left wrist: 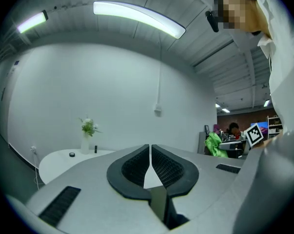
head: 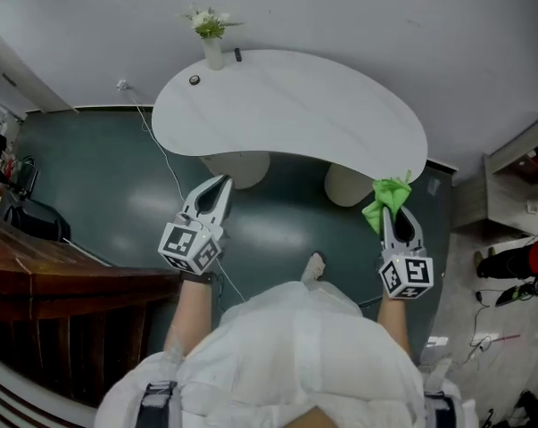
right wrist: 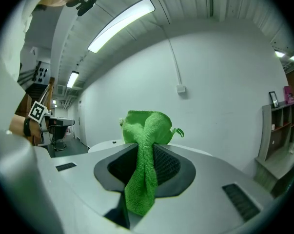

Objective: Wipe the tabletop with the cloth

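A white kidney-shaped tabletop (head: 295, 105) stands ahead of me, against the white wall. My right gripper (head: 391, 210) is shut on a bright green cloth (head: 385, 200), held in the air just short of the table's near right edge. In the right gripper view the green cloth (right wrist: 144, 155) hangs pinched between the jaws and bunches above them. My left gripper (head: 217, 185) is shut with nothing in it, raised near the table's front edge; its jaws (left wrist: 150, 167) meet in the left gripper view, where the tabletop (left wrist: 68, 159) shows at the left.
A white vase with flowers (head: 211, 38), a small dark upright object (head: 237, 54) and a small dark round object (head: 194, 80) sit at the table's far left. A wooden counter (head: 45, 266) lies to my left, shelves (head: 518, 172) to my right. A cable (head: 166, 159) crosses the dark floor.
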`<state>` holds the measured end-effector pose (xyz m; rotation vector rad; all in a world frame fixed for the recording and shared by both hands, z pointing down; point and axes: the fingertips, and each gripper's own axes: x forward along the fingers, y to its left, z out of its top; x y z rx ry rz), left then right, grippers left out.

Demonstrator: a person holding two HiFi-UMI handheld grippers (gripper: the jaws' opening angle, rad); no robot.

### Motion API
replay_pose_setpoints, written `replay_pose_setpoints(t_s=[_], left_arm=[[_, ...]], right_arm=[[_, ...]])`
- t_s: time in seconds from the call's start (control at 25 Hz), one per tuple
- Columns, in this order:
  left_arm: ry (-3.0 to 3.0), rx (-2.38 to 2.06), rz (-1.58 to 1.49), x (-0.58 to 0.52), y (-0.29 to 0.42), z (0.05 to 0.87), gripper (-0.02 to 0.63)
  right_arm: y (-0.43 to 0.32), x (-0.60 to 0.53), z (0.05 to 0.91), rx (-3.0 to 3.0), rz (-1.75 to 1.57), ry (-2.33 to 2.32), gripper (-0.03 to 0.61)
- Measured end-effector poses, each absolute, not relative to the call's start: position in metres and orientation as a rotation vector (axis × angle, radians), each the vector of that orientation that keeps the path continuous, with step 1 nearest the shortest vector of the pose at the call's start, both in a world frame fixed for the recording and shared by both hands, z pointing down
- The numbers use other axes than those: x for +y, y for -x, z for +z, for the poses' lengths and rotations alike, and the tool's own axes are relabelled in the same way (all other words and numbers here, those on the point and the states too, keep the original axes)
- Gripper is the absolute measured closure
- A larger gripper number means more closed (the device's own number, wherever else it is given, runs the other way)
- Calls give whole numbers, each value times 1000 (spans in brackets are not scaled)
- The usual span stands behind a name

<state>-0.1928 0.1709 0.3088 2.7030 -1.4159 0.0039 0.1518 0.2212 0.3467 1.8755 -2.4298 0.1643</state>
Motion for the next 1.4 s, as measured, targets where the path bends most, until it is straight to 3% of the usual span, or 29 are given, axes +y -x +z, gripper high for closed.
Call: replay_pose_setpoints(t_s=[0.4,0.68,1.0,1.4], left_arm=[[-2682,-1484,-20,68,141,304,586],[-2638,-1485,21,39,131,326,586],[-2674,-1380,48,-39,126,335,586],[-2713,-1269,105,-140,148,355,586]], right_arm=[[-214,116,352,-2435,193,-1799,502],[-215,69,384,-2415,279,-1718,502],[-153,-12,413,-2431,352,-1564,502],[-23,-120,456,-2422,367,-1376,502]])
